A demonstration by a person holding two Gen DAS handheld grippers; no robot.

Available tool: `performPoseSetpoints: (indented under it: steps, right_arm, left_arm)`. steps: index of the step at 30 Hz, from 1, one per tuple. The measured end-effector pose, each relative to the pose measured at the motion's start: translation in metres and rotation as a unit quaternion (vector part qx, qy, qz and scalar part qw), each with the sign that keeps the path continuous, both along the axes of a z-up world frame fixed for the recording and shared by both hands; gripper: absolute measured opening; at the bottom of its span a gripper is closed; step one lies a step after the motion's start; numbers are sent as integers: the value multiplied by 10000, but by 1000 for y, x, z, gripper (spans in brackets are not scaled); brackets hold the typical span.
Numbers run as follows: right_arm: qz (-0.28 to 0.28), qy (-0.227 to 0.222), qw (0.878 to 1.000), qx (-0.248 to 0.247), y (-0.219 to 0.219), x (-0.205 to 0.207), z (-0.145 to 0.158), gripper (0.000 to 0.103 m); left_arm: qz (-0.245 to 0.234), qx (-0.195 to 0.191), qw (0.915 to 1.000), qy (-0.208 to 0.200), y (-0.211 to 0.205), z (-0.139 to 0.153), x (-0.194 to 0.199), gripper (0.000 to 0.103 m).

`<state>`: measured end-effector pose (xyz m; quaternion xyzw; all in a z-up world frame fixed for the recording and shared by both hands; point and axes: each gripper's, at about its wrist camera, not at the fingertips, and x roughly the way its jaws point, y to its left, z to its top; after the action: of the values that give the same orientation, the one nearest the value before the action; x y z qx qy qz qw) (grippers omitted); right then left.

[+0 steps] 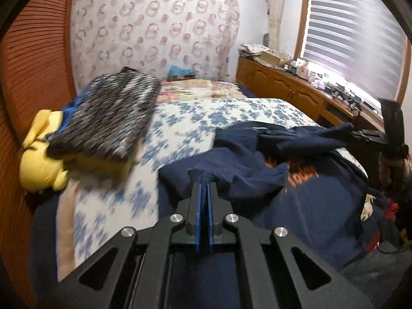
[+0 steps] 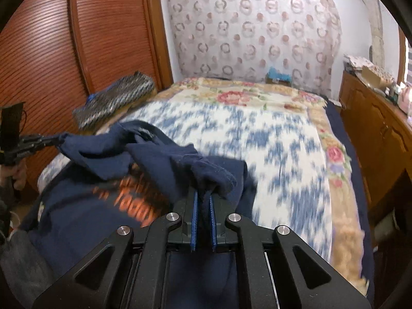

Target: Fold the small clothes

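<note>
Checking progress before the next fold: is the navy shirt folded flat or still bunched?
Bunched, not folded. The navy shirt lies rumpled on the bed, cloth pinched in the left gripper and right gripper.

Shirt [image 2: 85, 221] lies on bed [image 2: 283, 154], folded pile [image 2: 113, 100] behind.

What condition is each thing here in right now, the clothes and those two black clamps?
Navy blue shirt with orange print: crumpled, unfolded, lifted at two bunched spots.
Left gripper: shut on navy fabric.
Right gripper: shut on navy fabric.
Grey-and-black patterned garment: folded, resting on a yellow plush toy.
</note>
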<state>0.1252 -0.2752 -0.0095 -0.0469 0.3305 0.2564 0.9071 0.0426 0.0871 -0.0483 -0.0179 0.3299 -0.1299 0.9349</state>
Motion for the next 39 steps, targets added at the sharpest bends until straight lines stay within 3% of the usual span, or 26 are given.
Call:
performPoseSetpoints:
  steps: [3, 10, 14, 19, 22, 25, 27, 31, 32, 39]
  right_arm:
    - [-57, 149, 9998, 140, -11, -28, -7, 5]
    - [-88, 184, 9996, -177, -24, -67, 5, 5]
    - [-30, 175, 9990, -418, -31, -82, 15, 5]
    - [-100, 217, 9976, -650, -33, -88, 6, 5]
    - [-160, 213, 9978, -600, -34, -88, 5, 12]
    - [-227, 77, 9981, -572, -37, -89, 13, 17]
    - [-296, -50, 9981, -530, -40, -89, 20, 27]
    - [-422, -240, 9979, -430, -42, -84, 29, 30]
    - [-442, -275, 9979, -397, -42, -83, 30, 32]
    - [-418, -381, 9979, -330, -32, -58, 25, 41]
  left_arm:
    - [109, -193, 9997, 83, 13, 1, -30, 2]
    - [123, 46, 9998, 177, 17, 4, -69, 2]
    - [144, 163, 9996, 156, 21, 12, -78, 2]
    - [169, 297, 9992, 182, 14, 12, -75, 5]
    - [127, 203, 9996, 164, 13, 11, -73, 7]
    - [82, 101, 9998, 137, 11, 15, -68, 22]
    - [66, 74, 9999, 82, 10, 17, -65, 41]
    - [192, 111, 9998, 14, 6, 16, -53, 52]
    - [174, 47, 9998, -9, 6, 15, -50, 59]
    - [141, -77, 9996, 220, 5, -14, -1, 60]
